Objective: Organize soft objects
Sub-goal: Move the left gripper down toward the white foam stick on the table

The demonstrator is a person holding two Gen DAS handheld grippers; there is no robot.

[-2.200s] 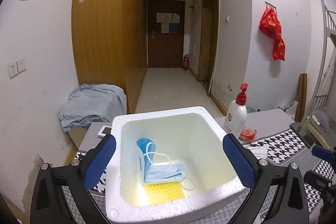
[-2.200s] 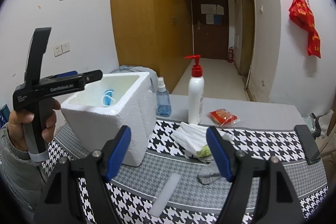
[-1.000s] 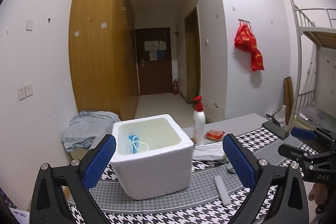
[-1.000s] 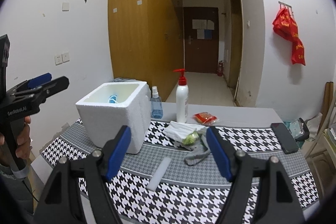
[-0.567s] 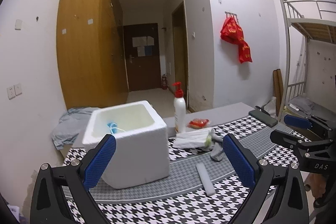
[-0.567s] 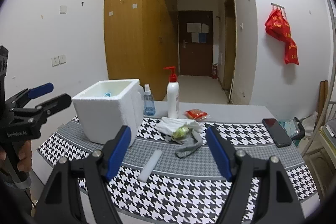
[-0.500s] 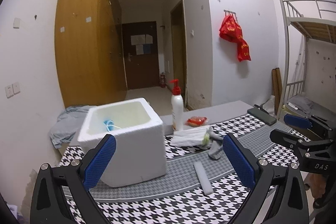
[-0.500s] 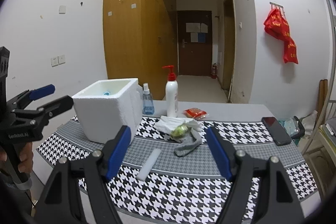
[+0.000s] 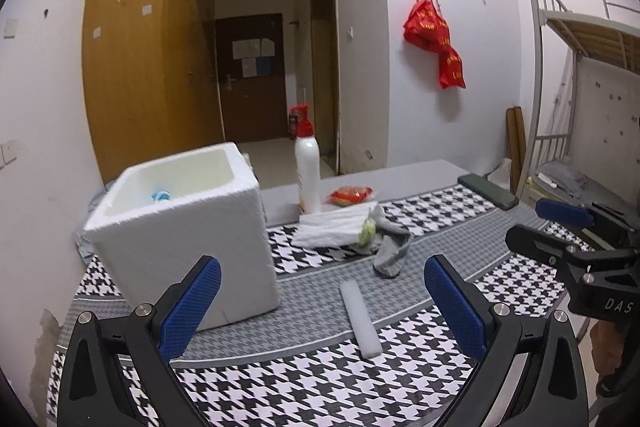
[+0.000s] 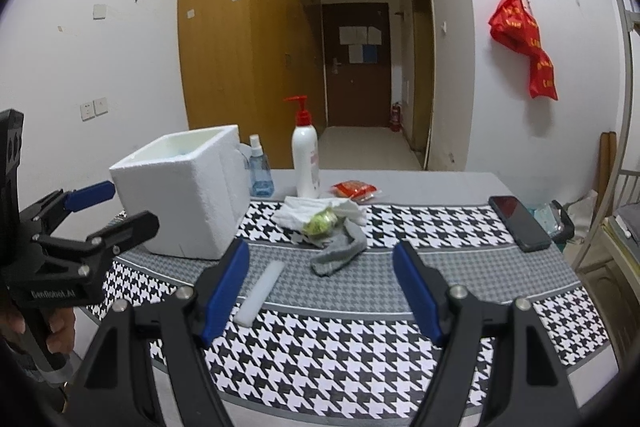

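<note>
- Grey crumpled sock [image 9: 390,254] [image 10: 340,254] lies on the houndstooth-patterned surface [image 9: 320,379] [image 10: 460,227], near its middle, touching the front edge of a folded white towel [image 9: 334,227] [image 10: 308,211].
- Yellow-green soft lump [image 9: 367,227] [image 10: 318,223] sits on that towel, right where the sock meets it.
- White square foam box [image 9: 182,243] [image 10: 188,195] stands open-topped to the left of the pile, apart from it; a bit of blue face mask [image 9: 160,194] shows inside against the box's left wall.
- White flat foam strip [image 9: 360,319] [image 10: 261,291] lies in front of the sock, between the box and the near edge of the surface.
- White pump bottle with a red top [image 9: 307,171] [image 10: 306,159] stands upright behind the towel, with a red snack packet [image 9: 350,194] [image 10: 354,189] just to its right.
- Clear blue spray bottle [image 10: 258,171] stands between the box and the pump bottle, seen from the right wrist only.
- Black phone [image 10: 518,223] lies flat towards the right end of the surface, well apart from the pile.
- Left gripper [image 9: 318,297] [image 10: 110,205] hangs in the air with its blue pads spread wide and nothing between them, near the box's front corner.
- Right gripper [image 10: 320,287] [image 9: 540,223] is likewise spread and empty, its fingers framing the sock and the strip without touching either.
</note>
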